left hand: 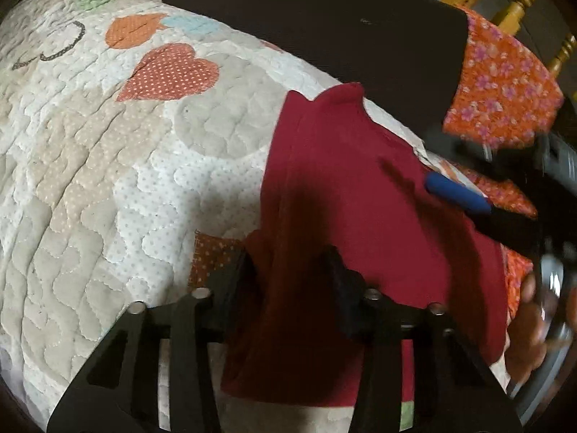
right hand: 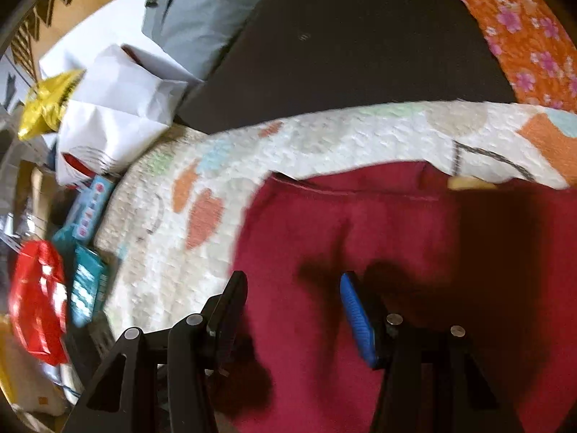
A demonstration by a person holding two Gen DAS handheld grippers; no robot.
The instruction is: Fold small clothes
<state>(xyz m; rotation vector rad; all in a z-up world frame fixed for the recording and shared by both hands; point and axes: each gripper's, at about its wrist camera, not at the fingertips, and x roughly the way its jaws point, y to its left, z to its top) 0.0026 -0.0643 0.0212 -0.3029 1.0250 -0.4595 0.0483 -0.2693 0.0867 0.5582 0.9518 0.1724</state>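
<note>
The red garment (left hand: 360,195) lies flat on the quilt (left hand: 108,180), directly ahead of and beneath both claws.

Left claw (left hand: 292,267): its jaws stand narrow, with a bunched band of red cloth running up between them. The pads appear to press on that band, so I judge it gripped. The fold of cloth sits deep between the fingers, not at the tips.

Right claw (right hand: 294,310): its jaws stand at a middling width, apart from each other. Cloth lies under and between them, but the pads do not close on it; nothing is held. The blue pad (right hand: 357,321) is on the claw's right finger, and the left finger hangs over the garment's edge, with quilt just to the claw's left.

Risks, as judged:
- A lift by the left claw alone would drag the garment skew, since the right claw has no hold.
- The left claw's grip may take more than one layer, which would spoil the fold line.
- The right claw, closing where it stands, could pinch quilt along with cloth at the garment's left edge.
- Both views are blurred, so pad contact is not certain.

Containers: a white paper bag (right hand: 119,108) stands far to the right claw's left, beyond the quilt's edge; its contents cannot be seen. Boxes (right hand: 86,252) and a red packet (right hand: 36,303) lie near it, contents unknown. No basket or bin for folded clothes is in view.
</note>
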